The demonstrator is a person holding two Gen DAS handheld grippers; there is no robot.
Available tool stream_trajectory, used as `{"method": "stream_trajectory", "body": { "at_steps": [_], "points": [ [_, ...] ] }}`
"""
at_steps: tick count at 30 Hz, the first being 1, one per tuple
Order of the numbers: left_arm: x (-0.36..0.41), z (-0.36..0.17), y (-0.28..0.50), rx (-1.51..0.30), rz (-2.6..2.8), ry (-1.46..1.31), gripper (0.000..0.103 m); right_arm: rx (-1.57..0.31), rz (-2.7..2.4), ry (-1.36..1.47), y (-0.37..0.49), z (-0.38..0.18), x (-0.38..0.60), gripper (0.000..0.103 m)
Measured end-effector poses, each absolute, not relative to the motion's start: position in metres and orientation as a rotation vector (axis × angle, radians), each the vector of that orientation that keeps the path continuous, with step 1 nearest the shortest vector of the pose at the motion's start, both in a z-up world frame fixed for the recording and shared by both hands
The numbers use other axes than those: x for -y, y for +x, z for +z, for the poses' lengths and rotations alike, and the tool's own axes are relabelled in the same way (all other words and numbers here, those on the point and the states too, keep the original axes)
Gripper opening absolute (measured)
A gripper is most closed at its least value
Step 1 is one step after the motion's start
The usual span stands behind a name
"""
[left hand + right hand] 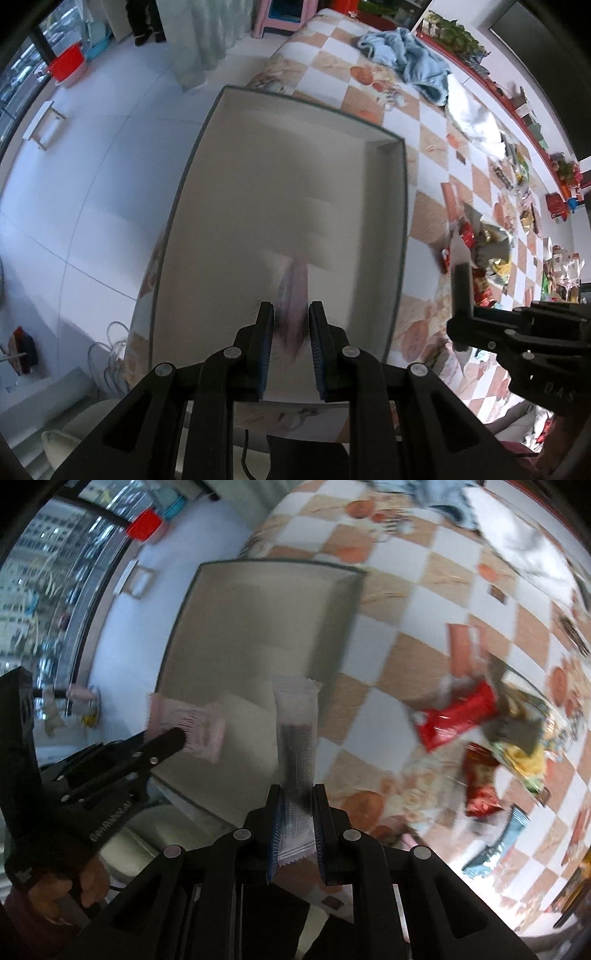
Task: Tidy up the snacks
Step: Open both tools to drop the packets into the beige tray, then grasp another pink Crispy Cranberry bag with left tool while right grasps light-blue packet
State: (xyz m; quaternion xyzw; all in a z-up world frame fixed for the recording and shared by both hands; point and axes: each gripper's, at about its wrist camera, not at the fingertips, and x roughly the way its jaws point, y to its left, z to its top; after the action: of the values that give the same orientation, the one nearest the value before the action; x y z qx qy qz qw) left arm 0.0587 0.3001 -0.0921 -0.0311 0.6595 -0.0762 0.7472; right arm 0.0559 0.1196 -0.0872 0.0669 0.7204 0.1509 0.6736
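Observation:
A shallow beige tray [258, 177] with a dark rim lies on the checkered tablecloth, and nothing rests inside it. My left gripper [291, 308] hangs above the tray's near end, shut on a blurred pink snack packet [293, 288]. The right wrist view shows that gripper [176, 739] and the pink packet [192, 723] at the tray's [258, 620] left side. My right gripper [296, 790] is shut on a clear-wrapped dark snack bar [297, 746] over the tray's near right corner. From the left wrist view, that gripper [461, 275] hovers beside the tray's right rim.
Loose snacks lie in a pile right of the tray: a red packet [458, 716], a dark red one [480, 786], a blue one [495, 845]. A blue cloth [417, 62] lies at the table's far end. The floor and a red basin [66, 66] are to the left.

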Motion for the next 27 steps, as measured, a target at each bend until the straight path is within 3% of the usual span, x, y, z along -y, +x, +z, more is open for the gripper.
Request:
{"method": "stream_trajectory", "body": {
  "at_steps": [7, 9, 11, 14, 16, 17, 18, 27],
  "points": [
    [-0.306, -0.103, 0.056, -1.48, -0.151, -0.038, 0.023, -1.648, 0.382, 0.131, 0.063, -0.098, -0.148, 0.017],
    [-0.308, -0.105, 0.056, -1.491, -0.144, -0.036, 0.038, -1.658, 0.387, 0.135, 0.064, -0.102, -0.151, 0.017],
    [-0.311, -0.104, 0.055, -1.475, -0.115, -0.027, 0.07, -1.672, 0.382, 0.142, 0.066, -0.106, -0.15, 0.018],
    [-0.314, -0.1, 0.056, -1.444, -0.092, -0.029, 0.078, -1.693, 0.358, 0.158, 0.065, -0.112, -0.143, 0.018],
    [-0.315, -0.098, 0.058, -1.437, -0.091, -0.042, 0.079, -1.7, 0.336, 0.174, 0.062, -0.112, -0.133, 0.033],
    [-0.314, -0.098, 0.059, -1.436, -0.097, -0.047, 0.079, -1.7, 0.316, 0.184, 0.06, -0.112, -0.126, 0.067],
    [-0.312, -0.097, 0.06, -1.435, -0.101, -0.048, 0.079, -1.694, 0.3, 0.192, 0.059, -0.112, -0.122, 0.092],
    [-0.27, -0.093, 0.065, -1.451, -0.214, 0.039, 0.08, -1.693, 0.103, 0.343, 0.029, -0.118, -0.036, 0.093]
  ]
}}
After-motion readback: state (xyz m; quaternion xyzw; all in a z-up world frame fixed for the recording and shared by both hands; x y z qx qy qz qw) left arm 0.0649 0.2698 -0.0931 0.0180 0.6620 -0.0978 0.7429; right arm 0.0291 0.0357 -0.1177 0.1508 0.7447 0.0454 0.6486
